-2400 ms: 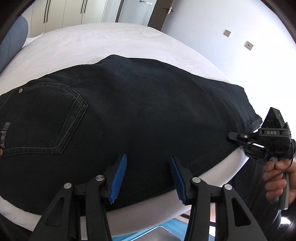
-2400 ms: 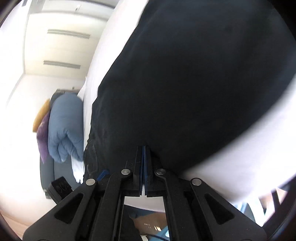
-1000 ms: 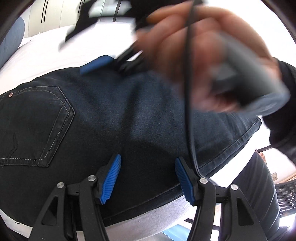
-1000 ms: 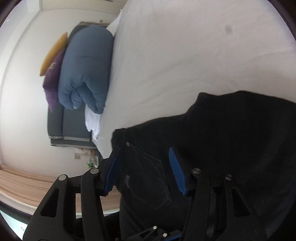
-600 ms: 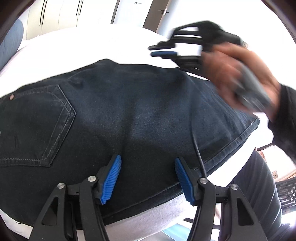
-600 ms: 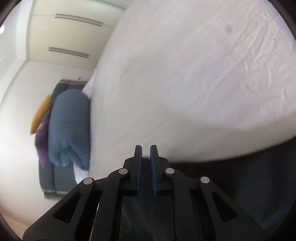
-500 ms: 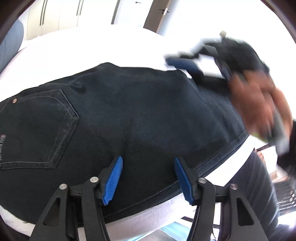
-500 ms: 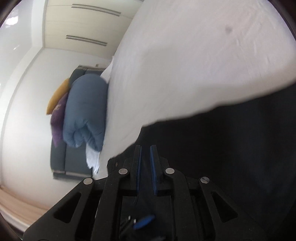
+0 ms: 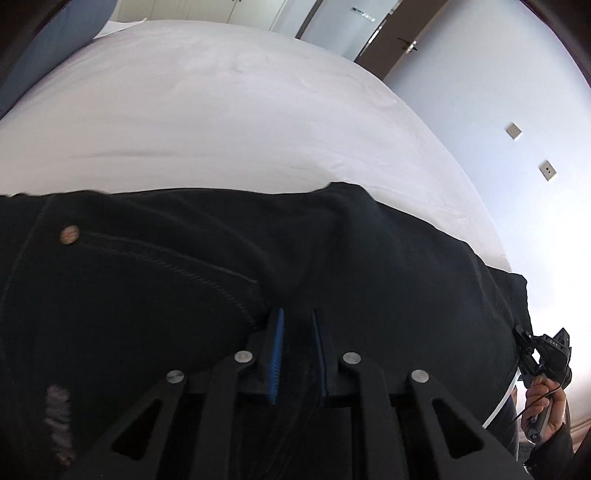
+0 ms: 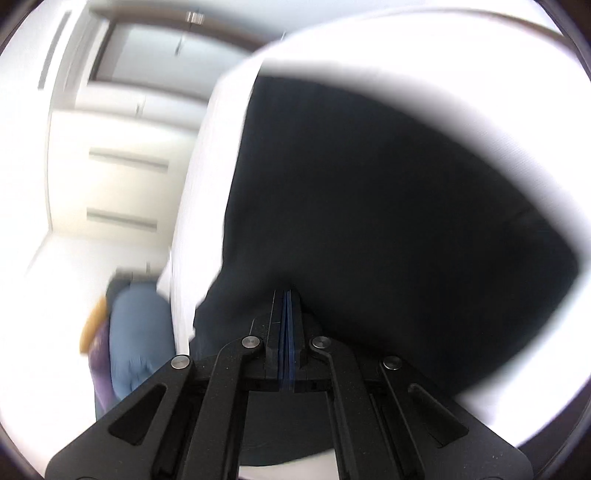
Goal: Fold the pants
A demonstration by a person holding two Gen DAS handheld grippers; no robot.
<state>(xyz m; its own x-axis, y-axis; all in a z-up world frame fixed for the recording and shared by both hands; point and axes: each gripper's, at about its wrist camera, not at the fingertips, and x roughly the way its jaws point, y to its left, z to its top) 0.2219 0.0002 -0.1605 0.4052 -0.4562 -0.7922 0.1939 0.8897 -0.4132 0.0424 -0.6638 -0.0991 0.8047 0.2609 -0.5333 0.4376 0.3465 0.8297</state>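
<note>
The black denim pants (image 9: 369, 266) lie across the near side of the white bed (image 9: 221, 110), back pocket with a copper rivet (image 9: 69, 235) at the left. My left gripper (image 9: 298, 321) is shut on the near edge of the pants beside the pocket corner, with cloth filling the narrow gap between its blue pads. My right gripper (image 10: 287, 295) is shut on the edge of the pants (image 10: 388, 203) at their far right end. It also shows in the left wrist view (image 9: 543, 354), held by a hand at the bed's right edge.
A rolled blue duvet (image 10: 136, 332) with orange and purple pillows lies at the head of the bed. White wardrobes (image 10: 122, 155) and a door (image 9: 402, 33) stand behind. A wall with two switch plates (image 9: 546, 170) lies to the right.
My left gripper has closed on the near edge of the pants by the pocket. My right gripper has swung from over the pants back to their right end and shut on the cloth.
</note>
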